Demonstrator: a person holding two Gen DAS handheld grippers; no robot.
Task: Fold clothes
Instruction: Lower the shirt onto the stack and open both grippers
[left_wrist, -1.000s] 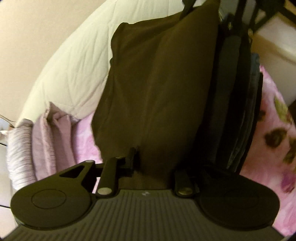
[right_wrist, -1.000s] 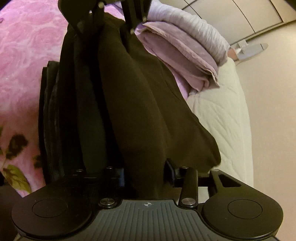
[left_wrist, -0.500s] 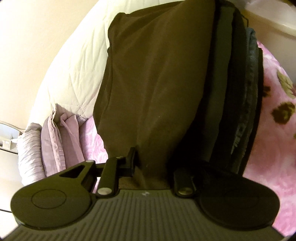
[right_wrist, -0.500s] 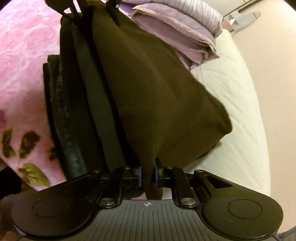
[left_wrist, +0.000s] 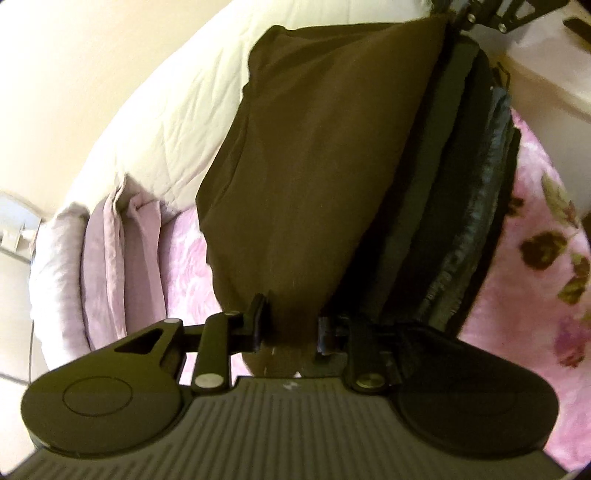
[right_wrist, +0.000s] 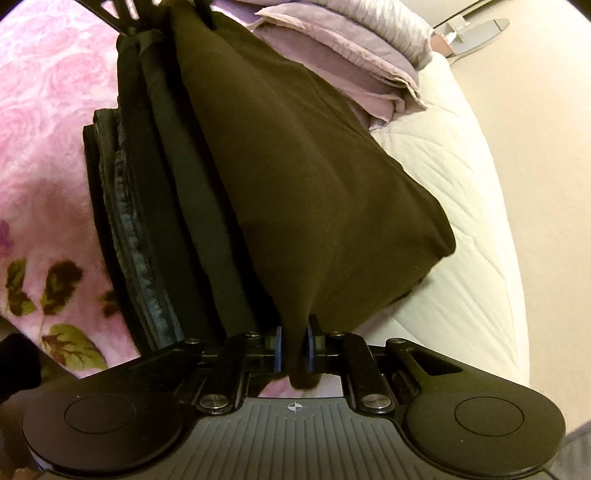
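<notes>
A white quilted mattress is filling the far side of both views, with a pink floral blanket lying over it. On the blanket a stack of folded dark clothes is sitting, and a pile of folded lilac and pale striped fabric is resting near it, toward the mattress edge. A dark brown garment is hanging stretched between the two tools, draping just beside the dark stack and partly over the mattress (whether it is touching the stack is hard to say). The left gripper is grasping one end of the brown garment; its jaws have just been opening a little, the cloth filling the gap between them. The right gripper is clenching the other end, a bunched fold pinched between its blue pads.
</notes>
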